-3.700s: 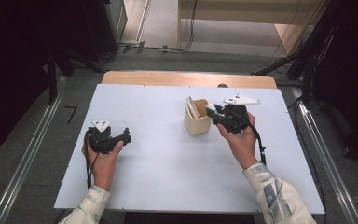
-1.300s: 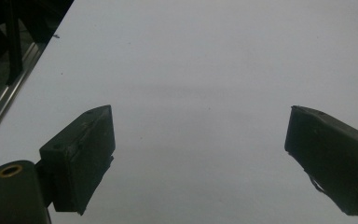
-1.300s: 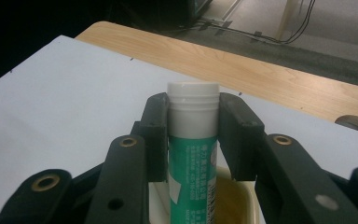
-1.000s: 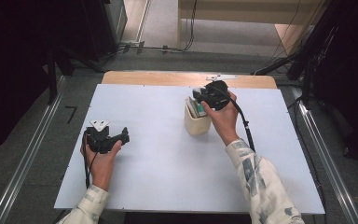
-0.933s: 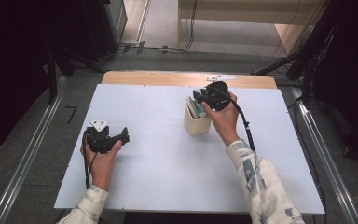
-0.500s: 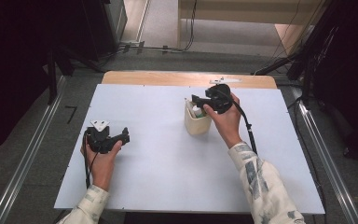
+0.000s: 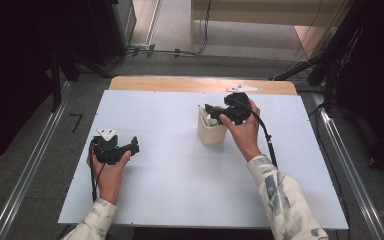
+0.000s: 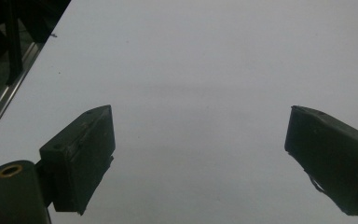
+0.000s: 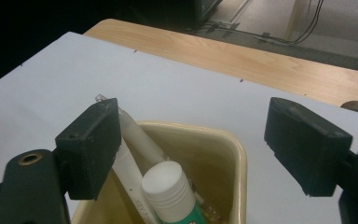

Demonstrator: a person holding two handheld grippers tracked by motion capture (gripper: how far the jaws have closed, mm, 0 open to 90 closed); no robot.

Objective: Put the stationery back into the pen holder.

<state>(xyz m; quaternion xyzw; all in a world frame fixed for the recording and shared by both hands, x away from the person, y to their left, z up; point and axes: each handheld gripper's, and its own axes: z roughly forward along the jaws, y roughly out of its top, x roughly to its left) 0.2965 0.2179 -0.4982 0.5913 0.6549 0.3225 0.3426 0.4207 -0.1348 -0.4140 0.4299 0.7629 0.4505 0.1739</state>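
Observation:
A cream cup point(image 7: 211, 132) stands right of the table's middle. In the right gripper view its rim point(image 9: 235, 154) sits just below the jaws, holding a white-capped green tube point(image 9: 165, 184) and white pens point(image 9: 137, 135). My right gripper point(image 7: 209, 109) hovers over the cup's mouth, open; its jaws have just been opening and the pads press on nothing. One pen's tip leans close by a jaw. My left gripper point(image 7: 134, 145) rests low on the table at the left, open point(image 8: 200, 116) with bare table between its fingers.
The white tabletop point(image 7: 180, 180) spreads wide around both hands. A wooden strip point(image 7: 180, 84) runs along the far edge, with a grey three-cornered plate point(image 7: 241, 89) lying on it. Dark racks and cables stand beyond the table.
My right hand went from the cup's right side to above its mouth, and its jaws now stand wider. The left hand has kept still.

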